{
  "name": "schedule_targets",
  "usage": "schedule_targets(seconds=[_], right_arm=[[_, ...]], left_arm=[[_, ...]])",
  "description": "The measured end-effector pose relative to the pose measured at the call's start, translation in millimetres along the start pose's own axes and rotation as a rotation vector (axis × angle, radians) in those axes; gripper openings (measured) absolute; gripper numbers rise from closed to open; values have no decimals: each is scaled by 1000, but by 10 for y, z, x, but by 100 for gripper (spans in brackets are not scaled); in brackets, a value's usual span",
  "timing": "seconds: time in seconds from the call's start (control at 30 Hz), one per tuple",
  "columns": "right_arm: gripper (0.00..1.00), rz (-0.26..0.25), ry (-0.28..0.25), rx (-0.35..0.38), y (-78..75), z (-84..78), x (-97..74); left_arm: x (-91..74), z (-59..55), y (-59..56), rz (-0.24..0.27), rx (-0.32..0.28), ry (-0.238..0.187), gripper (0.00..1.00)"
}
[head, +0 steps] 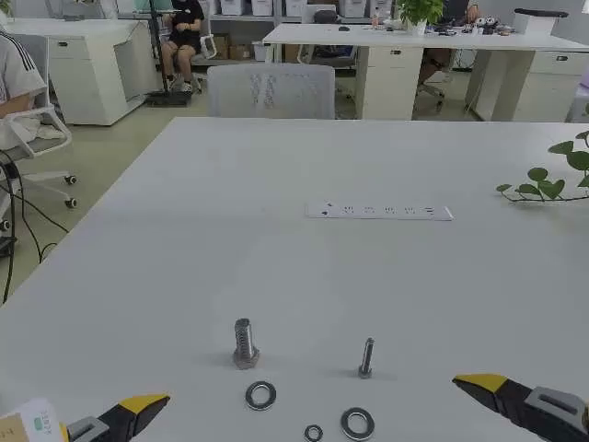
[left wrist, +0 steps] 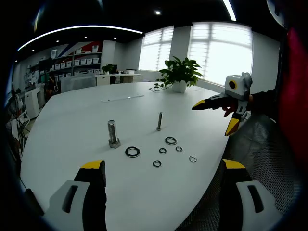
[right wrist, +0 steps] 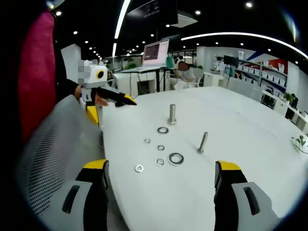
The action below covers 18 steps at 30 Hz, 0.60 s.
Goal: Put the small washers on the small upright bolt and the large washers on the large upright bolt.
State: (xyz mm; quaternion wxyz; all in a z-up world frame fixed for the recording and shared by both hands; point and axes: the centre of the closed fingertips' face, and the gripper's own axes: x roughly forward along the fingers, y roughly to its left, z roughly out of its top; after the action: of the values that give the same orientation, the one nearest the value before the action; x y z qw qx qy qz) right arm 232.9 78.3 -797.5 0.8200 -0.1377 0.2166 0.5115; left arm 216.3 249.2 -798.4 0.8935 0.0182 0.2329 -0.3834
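Since neither bolt carries a washer yet, I judge the job to be at its very start.

From the head view, the large bolt [head: 245, 343] and the small bolt [head: 366, 358] stand upright on their heads, well apart on the desk [head: 276, 230]. 2 large washers [head: 260, 395] and 1 small washer [head: 314, 432] lie flat just in front of them. The left tongs [head: 138, 407] and right tongs [head: 502, 394] sit at the bottom corners, out to either side of the parts. I cannot tell from here how far they gape.

From the left gripper view, the left tongs [left wrist: 162, 166] are spread wide with nothing between the jaws, back at the desk's near edge. I count 4 small washers [left wrist: 162, 150] scattered near the 2 big ones. The right tongs [left wrist: 214, 118] hover off the desk edge, also wide open and empty.

From the right gripper view, the right tongs [right wrist: 161, 166] are wide open and hold nothing. They are short of the nearest small washer [right wrist: 139, 168].

I expect the washers to be light, stiff and slick, lying flush on a smooth top. I would pinch across the ring, with 1 tip in the hole and 1 outside the rim. The bolts only rest on their heads, so a nudge could topple them.
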Motion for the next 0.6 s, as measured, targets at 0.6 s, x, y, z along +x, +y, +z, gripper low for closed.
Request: schedule_targets(seconds=[0.6], right_arm=[[91, -2, 6, 5, -12, -11, 4]], left_arm=[[35, 18, -30, -2, 1, 4, 97]])
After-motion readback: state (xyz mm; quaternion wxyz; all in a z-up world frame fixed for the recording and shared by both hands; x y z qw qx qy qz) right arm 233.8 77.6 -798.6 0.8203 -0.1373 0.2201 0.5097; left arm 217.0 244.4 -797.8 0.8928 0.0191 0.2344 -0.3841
